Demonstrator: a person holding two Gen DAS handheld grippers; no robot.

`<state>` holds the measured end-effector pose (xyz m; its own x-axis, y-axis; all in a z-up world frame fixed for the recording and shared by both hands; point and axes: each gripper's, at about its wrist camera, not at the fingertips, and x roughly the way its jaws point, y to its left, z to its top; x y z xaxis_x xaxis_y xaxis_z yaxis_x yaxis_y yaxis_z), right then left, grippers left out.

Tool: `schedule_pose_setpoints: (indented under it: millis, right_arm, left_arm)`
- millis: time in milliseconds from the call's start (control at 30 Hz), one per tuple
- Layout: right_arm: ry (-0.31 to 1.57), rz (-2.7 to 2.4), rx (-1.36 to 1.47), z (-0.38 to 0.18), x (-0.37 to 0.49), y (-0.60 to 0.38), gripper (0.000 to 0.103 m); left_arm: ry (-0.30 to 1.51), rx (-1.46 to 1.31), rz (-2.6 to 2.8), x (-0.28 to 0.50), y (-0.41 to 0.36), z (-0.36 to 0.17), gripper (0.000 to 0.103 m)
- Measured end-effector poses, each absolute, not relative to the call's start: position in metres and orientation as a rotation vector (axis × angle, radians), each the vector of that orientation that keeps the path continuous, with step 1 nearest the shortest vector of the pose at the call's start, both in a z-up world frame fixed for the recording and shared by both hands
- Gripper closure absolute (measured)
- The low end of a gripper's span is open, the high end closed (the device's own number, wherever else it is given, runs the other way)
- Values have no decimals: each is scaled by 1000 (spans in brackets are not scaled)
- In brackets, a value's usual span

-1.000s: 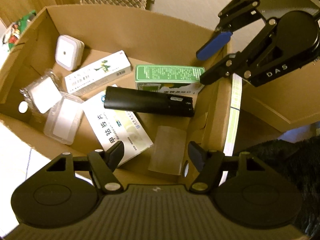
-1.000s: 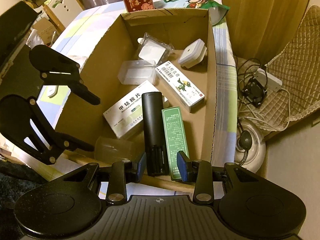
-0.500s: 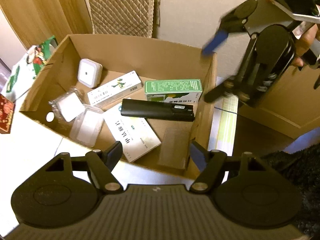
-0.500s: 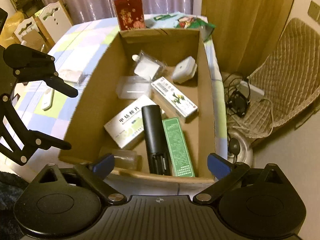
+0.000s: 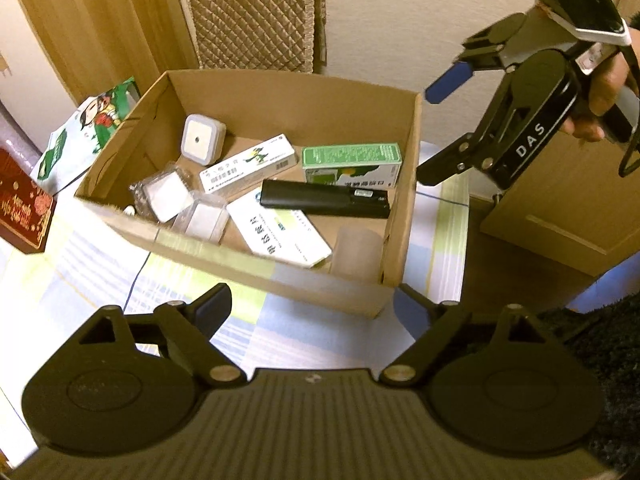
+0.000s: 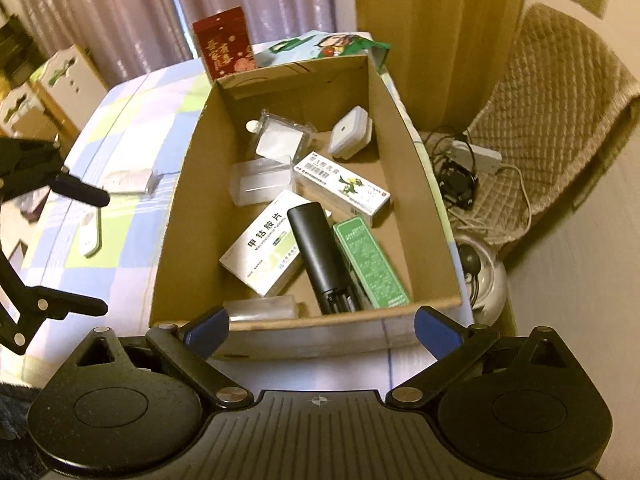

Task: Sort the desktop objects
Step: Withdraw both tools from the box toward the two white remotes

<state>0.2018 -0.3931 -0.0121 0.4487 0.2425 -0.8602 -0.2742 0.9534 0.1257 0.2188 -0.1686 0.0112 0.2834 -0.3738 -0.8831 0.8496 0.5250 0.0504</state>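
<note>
An open cardboard box (image 5: 404, 184) (image 6: 176, 220) stands on the checked tablecloth. In it lie a black remote (image 5: 324, 199) (image 6: 320, 252), a green carton (image 5: 352, 160) (image 6: 370, 262), two white medicine boxes (image 5: 248, 168) (image 6: 264, 256), a white square adapter (image 5: 200, 140) (image 6: 350, 132) and clear plastic cases (image 5: 164, 196). My left gripper (image 5: 312, 302) (image 6: 106, 252) hangs open and empty outside the box's long side. My right gripper (image 6: 320, 330) (image 5: 436, 128) is open wide and empty, above and behind the box's short end near the remote.
A red gift box (image 6: 224, 46) (image 5: 20, 204) and a green snack bag (image 6: 320, 46) lie beyond the cardboard box. Small white items (image 6: 90, 236) rest on the cloth. A quilted chair (image 6: 552, 100), cables with a power strip (image 6: 476, 156) and a round white appliance (image 6: 484, 276) are beside the table.
My right gripper went from nearly shut around the remote's end to wide open. Both grippers drew back and up from the box. The remote stays in the box.
</note>
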Motion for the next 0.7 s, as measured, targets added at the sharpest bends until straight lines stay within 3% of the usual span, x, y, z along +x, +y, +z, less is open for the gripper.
schedule_pose_setpoints:
  millis: [700]
  right_arm:
    - [1035,184,128,-22,125,-336,2]
  left_arm:
    - [991,417,-694,182,-41,-12,14]
